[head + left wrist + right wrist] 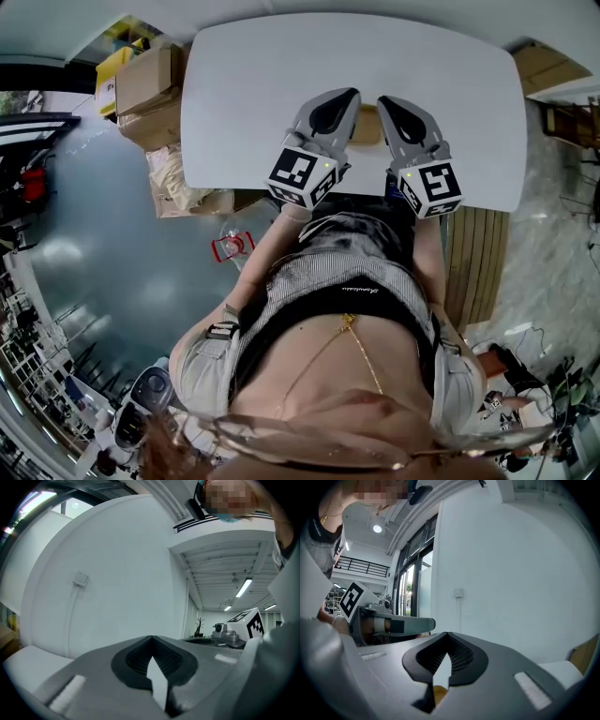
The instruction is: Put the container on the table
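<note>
Tools: left hand-held gripper (347, 98), right hand-held gripper (388, 103), both pressed together, empty; we park them over worktop (244, 94), seemingly flanking tan container (367, 128).

A bright, pale workroom.
A white bench (244, 75) stands over a shiny grey floor (94, 216), with cardboard boxes (145, 80) stacked beside it. A white wall (117, 573) carries a switch (81, 578). Strip lights (243, 587) line the ceiling, and tall windows (410, 597) stand near a railing (363, 566).
</note>
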The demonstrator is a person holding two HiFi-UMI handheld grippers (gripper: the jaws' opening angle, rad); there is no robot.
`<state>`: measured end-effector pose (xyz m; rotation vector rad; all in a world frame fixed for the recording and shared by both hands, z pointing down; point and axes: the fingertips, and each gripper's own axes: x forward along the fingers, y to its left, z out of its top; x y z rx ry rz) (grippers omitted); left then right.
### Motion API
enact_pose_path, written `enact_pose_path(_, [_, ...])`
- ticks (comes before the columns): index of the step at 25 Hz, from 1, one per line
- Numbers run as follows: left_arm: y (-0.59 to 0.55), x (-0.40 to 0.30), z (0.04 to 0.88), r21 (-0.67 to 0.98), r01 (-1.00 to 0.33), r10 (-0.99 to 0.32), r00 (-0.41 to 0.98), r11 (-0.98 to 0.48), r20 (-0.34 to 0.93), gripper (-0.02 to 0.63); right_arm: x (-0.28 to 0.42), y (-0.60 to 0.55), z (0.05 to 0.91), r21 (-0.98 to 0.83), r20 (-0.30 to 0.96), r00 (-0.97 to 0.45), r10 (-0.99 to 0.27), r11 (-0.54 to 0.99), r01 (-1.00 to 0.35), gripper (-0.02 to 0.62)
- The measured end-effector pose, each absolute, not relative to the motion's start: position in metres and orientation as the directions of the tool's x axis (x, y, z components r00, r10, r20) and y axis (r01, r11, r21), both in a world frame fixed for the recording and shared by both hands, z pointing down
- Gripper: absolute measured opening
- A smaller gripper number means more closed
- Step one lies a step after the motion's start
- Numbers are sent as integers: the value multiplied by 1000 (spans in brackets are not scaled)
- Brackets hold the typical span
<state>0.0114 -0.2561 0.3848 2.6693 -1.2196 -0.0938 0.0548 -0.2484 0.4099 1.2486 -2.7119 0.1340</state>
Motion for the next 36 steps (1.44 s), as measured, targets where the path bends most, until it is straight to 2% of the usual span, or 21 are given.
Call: enact_pose_path(36, [-276,21,394,207,-730,-734,675,-651,71,1,60,-266,421,5,245,-624,-742,644,-765,25])
